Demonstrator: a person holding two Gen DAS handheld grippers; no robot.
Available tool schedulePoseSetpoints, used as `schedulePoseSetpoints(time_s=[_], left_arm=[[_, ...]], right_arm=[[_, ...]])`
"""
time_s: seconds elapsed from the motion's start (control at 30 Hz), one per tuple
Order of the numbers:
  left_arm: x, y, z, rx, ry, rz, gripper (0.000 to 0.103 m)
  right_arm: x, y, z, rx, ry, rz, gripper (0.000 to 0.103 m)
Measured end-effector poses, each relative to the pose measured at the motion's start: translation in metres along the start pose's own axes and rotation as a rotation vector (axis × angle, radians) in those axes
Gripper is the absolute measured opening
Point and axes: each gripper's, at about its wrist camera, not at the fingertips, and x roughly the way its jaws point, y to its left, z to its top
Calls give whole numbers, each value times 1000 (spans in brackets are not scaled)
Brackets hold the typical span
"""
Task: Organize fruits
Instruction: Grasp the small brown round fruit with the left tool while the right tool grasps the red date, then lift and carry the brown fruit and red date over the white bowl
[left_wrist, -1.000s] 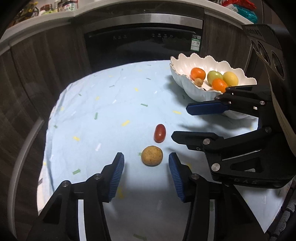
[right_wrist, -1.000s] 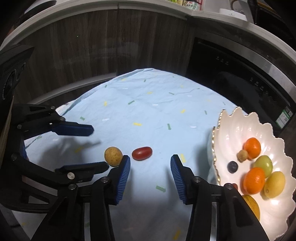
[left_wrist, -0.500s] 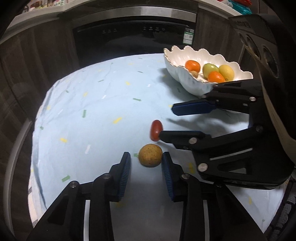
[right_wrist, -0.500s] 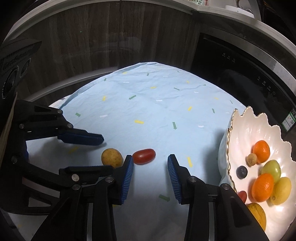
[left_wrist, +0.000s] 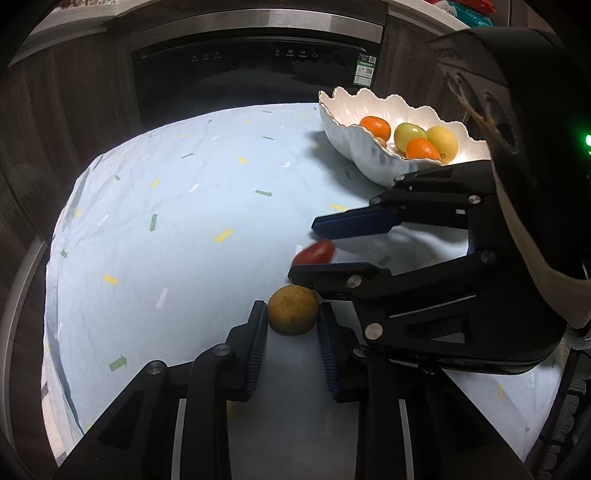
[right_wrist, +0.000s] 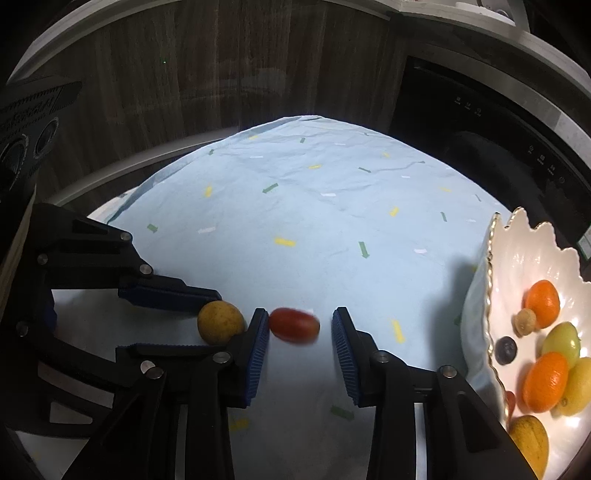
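Progress since a second ago: both tools have come down onto their fruit at once. My left tool (left_wrist: 291, 321) was spread wide around the brown fruit (left_wrist: 293, 309) back then; now its pads sit right against both sides of it, so I'd call that pinched, or as good as. The fruit looks like it's resting on the cloth (left_wrist: 184, 229) on the desk, not lifted yet.

Right tool (right_wrist: 300, 330) has slid in so the tomato (right_wrist: 294, 325) sits between its fingers. Left pad is touching or just beside one end, the right pad is clearly apart from the other end, so that one's spread, not gripping. The tomato is blurred in both views, so my guess is it's rolling or got nudged.

The two tools are packed tight, the right one's lower finger just behind the brown fruit, so bumping is the risk.

Bowl (left_wrist: 373, 166) off to the right already holds a bunch of fruit, and these two look like the last loose ones.
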Motion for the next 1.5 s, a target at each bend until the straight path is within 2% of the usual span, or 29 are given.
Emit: schedulePoseSetpoints(time_s=[0.07, 0.17, 0.43, 0.7, 1.1, 1.5], left_arm=[[0, -1, 0, 2, 0, 6, 27], [-1, -1, 0, -2, -5, 12, 27], [-4, 0, -1, -24, -13, 31, 27], [-25, -8, 1, -16, -45, 54, 27], [-68, -43, 14, 26, -102, 72, 27], [-82, -93, 62, 90, -166, 52, 27]], right_arm=[[1, 1, 0, -4, -2, 10, 28], [0, 3, -1, -4, -5, 18, 24], [-6, 3, -3, 15, -16, 20, 21], [-26, 8, -1, 34, -48, -1, 21], [-90, 5, -8, 85, -144, -62, 21], [-161, -36, -25, 178, -233, -186, 21]])
